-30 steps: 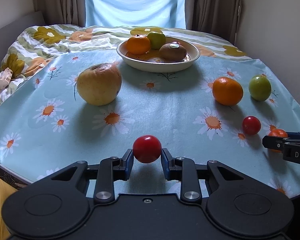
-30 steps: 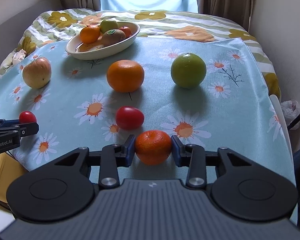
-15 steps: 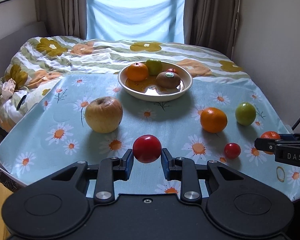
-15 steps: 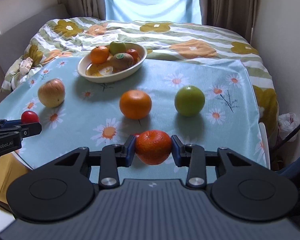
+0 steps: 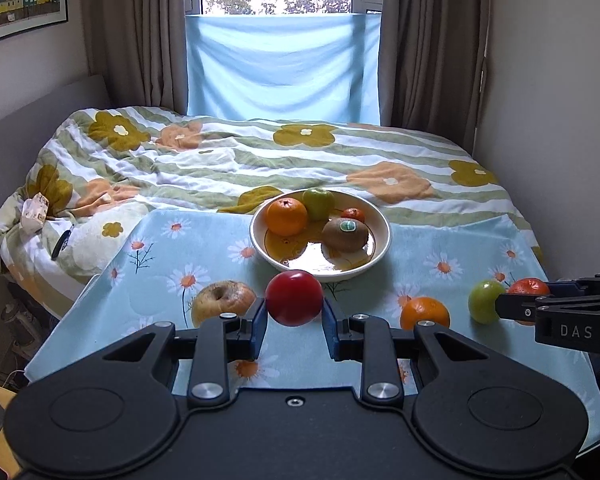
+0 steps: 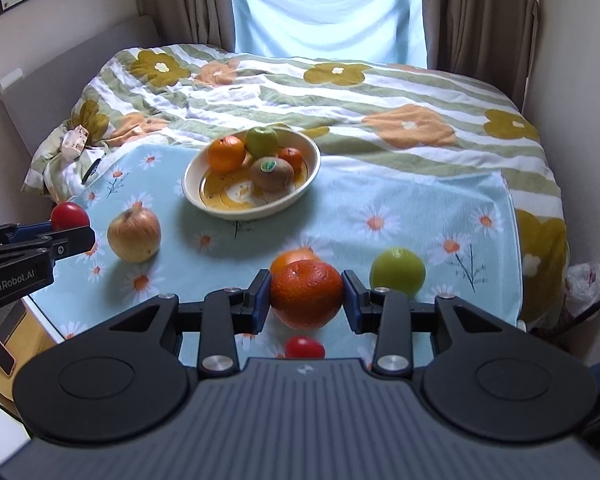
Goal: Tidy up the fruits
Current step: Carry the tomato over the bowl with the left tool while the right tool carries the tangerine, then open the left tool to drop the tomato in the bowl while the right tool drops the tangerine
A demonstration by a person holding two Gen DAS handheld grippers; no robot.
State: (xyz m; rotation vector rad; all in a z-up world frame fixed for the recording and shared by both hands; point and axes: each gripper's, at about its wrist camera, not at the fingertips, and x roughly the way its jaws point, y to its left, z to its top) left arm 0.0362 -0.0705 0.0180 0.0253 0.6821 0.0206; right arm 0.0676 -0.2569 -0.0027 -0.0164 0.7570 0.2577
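Note:
My left gripper (image 5: 294, 320) is shut on a red tomato (image 5: 294, 298), lifted above the daisy-print tablecloth (image 5: 180, 252). My right gripper (image 6: 306, 300) is shut on a small orange mandarin (image 6: 306, 294), also held in the air. The cream bowl (image 5: 382, 236) at the table's far side holds an orange, a green apple, a kiwi and a small mandarin. On the cloth lie a yellow apple (image 6: 133, 233), an orange (image 5: 425, 312), a green fruit (image 6: 397, 272) and a second red tomato (image 6: 305, 347), partly hidden under the right gripper.
Behind the table is a bed with a flowered striped quilt (image 6: 340, 92). Walls close in on both sides, with curtains and a window beyond. A yellow surface (image 6: 32, 328) with a phone lies low at the left.
Both grippers have risen with their fruit; the table and bowl now look lower and farther off, and the window shows above the bed.

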